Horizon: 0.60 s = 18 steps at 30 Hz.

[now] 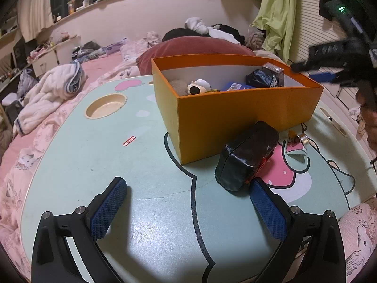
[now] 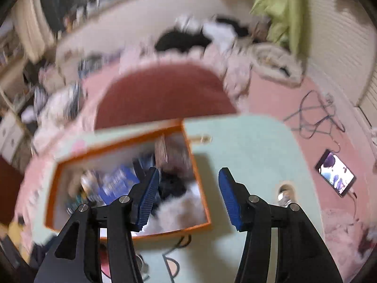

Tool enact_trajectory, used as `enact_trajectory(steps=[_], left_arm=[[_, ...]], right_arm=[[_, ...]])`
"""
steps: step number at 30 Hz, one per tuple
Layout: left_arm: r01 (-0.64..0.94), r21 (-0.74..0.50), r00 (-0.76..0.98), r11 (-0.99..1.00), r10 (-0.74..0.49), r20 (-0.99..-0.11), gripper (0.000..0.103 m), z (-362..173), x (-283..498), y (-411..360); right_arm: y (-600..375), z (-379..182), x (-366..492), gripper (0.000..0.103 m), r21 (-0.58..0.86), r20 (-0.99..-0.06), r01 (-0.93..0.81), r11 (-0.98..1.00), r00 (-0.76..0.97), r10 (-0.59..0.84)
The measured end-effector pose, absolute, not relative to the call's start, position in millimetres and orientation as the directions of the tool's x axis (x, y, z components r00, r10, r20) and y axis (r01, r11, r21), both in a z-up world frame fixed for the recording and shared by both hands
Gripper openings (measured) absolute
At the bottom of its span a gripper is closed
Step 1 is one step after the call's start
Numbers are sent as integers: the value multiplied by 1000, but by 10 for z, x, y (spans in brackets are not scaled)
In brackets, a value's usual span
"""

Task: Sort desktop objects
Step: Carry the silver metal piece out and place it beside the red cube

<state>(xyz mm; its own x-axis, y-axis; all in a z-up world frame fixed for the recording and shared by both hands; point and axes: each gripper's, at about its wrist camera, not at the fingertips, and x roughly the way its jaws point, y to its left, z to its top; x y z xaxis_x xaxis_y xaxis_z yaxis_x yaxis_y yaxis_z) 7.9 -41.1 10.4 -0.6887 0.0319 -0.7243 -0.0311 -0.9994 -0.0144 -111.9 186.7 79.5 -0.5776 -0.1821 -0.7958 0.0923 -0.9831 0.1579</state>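
Observation:
An orange box (image 1: pixel 247 115) stands on the mint-green cartoon table (image 1: pixel 141 165); several small items lie in it, among them a white toy (image 1: pixel 199 86) and blue packets. A black wrapped pack (image 1: pixel 247 155) leans against the box's front wall. My left gripper (image 1: pixel 188 188) is open and empty, low over the table, its right finger just beside the pack. My right gripper (image 2: pixel 187 181) is open and empty, held above the box's right wall (image 2: pixel 198 176); this view is motion-blurred. It also shows in the left wrist view (image 1: pixel 334 59), above the box's far right corner.
A small metal ring and torn wrapper (image 1: pixel 297 142) lie right of the pack. A red sticker (image 1: pixel 129 140) and a round cup recess (image 1: pixel 106 106) are on the table's left. A pink bed with a red pillow (image 1: pixel 193 47) surrounds the table. A lit phone (image 2: pixel 335 173) lies on the bed.

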Motion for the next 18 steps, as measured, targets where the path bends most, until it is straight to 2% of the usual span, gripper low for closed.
enact_trajectory(steps=[2,6,11,15,18], left_arm=[[-31,-15,-689,-999,32,-724,103,104,83,-411],[-31,-15,-689,-999,32,-724,103,107,83,-410],[-31,-15,-689,-999,32,-724,103,110,83,-411],[-31,-14,-689,-999,31,-724,103,115,80,-408],[-30,-15,-689,-999,32,-724,103,117,79,-411]], right_arm=[[1759,702,-1091,48,143,-816,126,-982,-546,-189],[1701,702,-836,47,122,-796,177,-977,-570,-203],[1746,700,-785,47,122,-784,134,-984,-594,-178],[1875,829,-584,47,198,-717,136,-971,-655,-238],[1907,883,-338,48,175,-689,162,-971,-685,-239]])
